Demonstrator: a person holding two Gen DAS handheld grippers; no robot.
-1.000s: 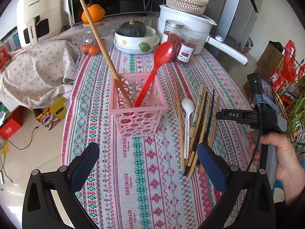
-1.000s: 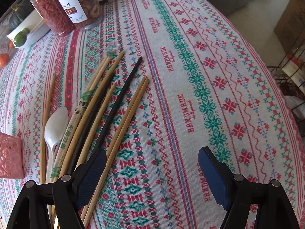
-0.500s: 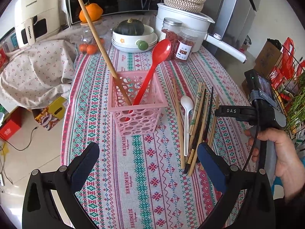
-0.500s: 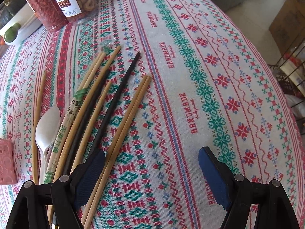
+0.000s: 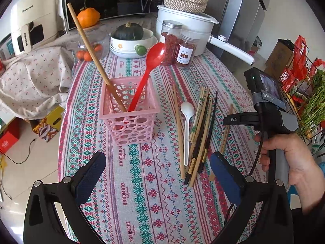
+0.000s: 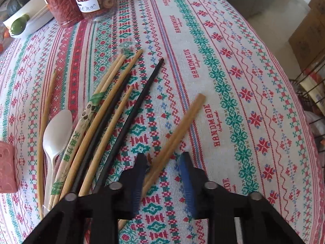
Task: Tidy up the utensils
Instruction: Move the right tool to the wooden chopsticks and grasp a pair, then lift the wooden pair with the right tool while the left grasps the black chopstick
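A pink basket (image 5: 130, 122) stands mid-table and holds a red spoon (image 5: 154, 59) and a long wooden stick (image 5: 91, 50). To its right lie a white spoon (image 5: 187, 109) and a bundle of wooden and black chopsticks (image 5: 201, 126). My left gripper (image 5: 156, 174) hovers open over the cloth in front of the basket, holding nothing. My right gripper (image 6: 162, 168) points down with its jaws closing around a pair of light wooden chopsticks (image 6: 178, 130). The left pad touches the pair, while a gap still shows at the right pad. A hand (image 5: 284, 152) holds that gripper's handle.
At the back stand two spice jars (image 5: 178, 44), a bowl with a dark squash (image 5: 130, 40), a white pot (image 5: 186, 24) and a microwave. A flowered cloth (image 5: 34, 81) is heaped at the left. The table's edge curves off at the right (image 6: 294, 101), beside a wire rack (image 5: 304, 93).
The right jaws have narrowed from wide open to close around the pair of light chopsticks. That pair has swung right, away from the bundle. The left gripper has kept still.
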